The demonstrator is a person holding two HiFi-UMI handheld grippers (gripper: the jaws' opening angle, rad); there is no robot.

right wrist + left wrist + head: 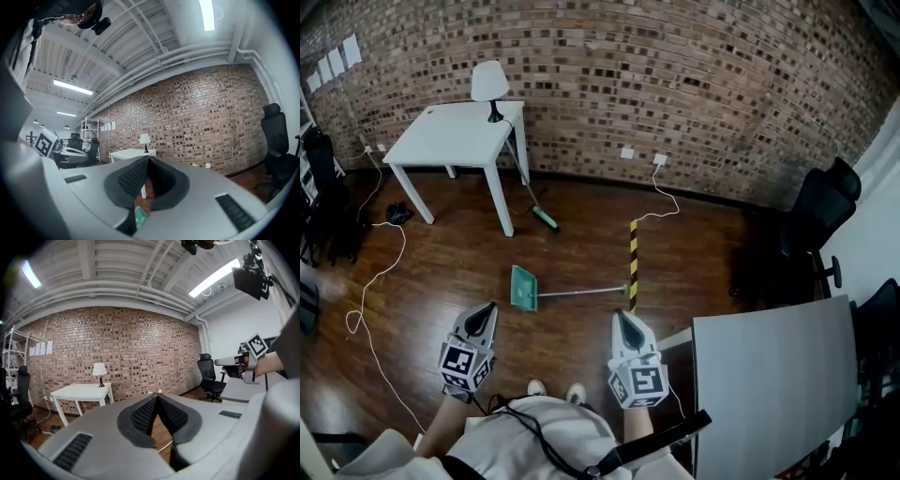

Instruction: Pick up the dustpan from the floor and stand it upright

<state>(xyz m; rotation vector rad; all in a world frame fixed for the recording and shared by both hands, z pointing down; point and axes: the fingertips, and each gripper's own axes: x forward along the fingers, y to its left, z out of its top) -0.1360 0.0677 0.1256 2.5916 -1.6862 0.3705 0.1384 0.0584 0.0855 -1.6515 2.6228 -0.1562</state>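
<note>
A teal dustpan [524, 288] lies flat on the wooden floor, its long grey handle [581, 292] pointing right. A sliver of the teal dustpan [140, 217] shows below the jaws in the right gripper view. My left gripper [490, 307] hovers just left of and nearer than the pan, jaws shut and empty. My right gripper [619, 314] hangs near the handle's end, also shut with nothing in it. Both point about level toward the brick wall. The left gripper [156, 396] tips meet in its own view; the right gripper [148, 159] tips meet too.
A white table [455, 136] with a lamp [490, 86] stands at the back left; a teal-headed broom [542, 214] leans by its leg. A yellow-black floor strip [632, 262] runs beside the handle. A grey desk [778, 375] is at the right, a black chair [817, 211] behind it, a white cable [370, 281] left.
</note>
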